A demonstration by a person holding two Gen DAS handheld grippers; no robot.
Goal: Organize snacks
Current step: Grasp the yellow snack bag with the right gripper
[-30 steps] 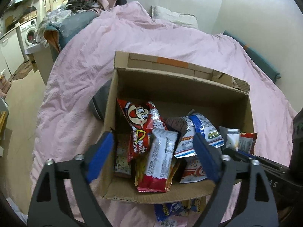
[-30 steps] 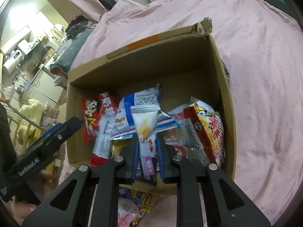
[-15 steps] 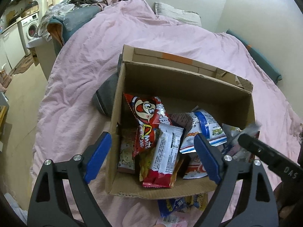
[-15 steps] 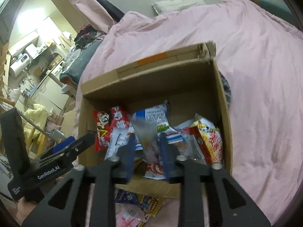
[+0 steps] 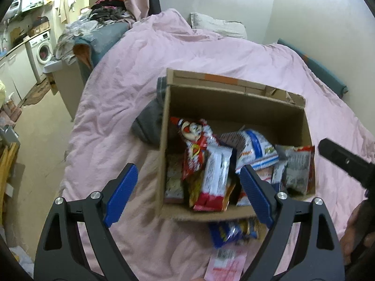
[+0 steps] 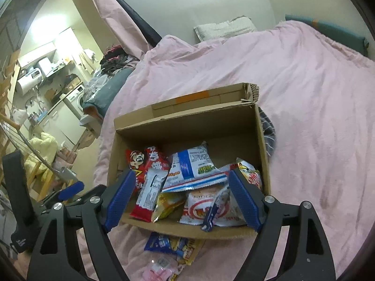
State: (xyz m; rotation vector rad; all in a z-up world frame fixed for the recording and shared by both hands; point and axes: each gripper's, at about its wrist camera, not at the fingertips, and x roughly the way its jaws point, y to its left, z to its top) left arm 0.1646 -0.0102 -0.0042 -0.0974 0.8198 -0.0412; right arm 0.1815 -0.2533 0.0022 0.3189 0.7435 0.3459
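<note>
An open cardboard box (image 5: 234,100) (image 6: 187,119) sits on the pink blanket and holds several snack packets. Among them are a red one with a cartoon face (image 5: 194,135) (image 6: 143,161) and a blue-and-white one (image 5: 255,149) (image 6: 192,166). A slim packet (image 6: 215,208) lies loose at the box's front right. My right gripper (image 6: 181,172) hovers above the box's near side, its jaws opening, nothing between them. My left gripper (image 5: 187,167) is open and empty over the box's near left corner. In front of the box, a blue packet (image 5: 229,231) (image 6: 164,243) and a pink packet (image 5: 227,262) (image 6: 159,269) lie on the blanket.
A grey garment (image 5: 150,126) is tucked against the box's left side. The bed's edge drops to the floor (image 5: 42,140) on the left, with a washing machine (image 5: 42,49) beyond. A pillow (image 5: 218,27) lies at the wall. A hand (image 5: 356,234) shows at the lower right.
The right gripper has gone from shut on the slim packet to open, and the packet has dropped into the box. Both grippers have drawn back from the box, the right one rising.
</note>
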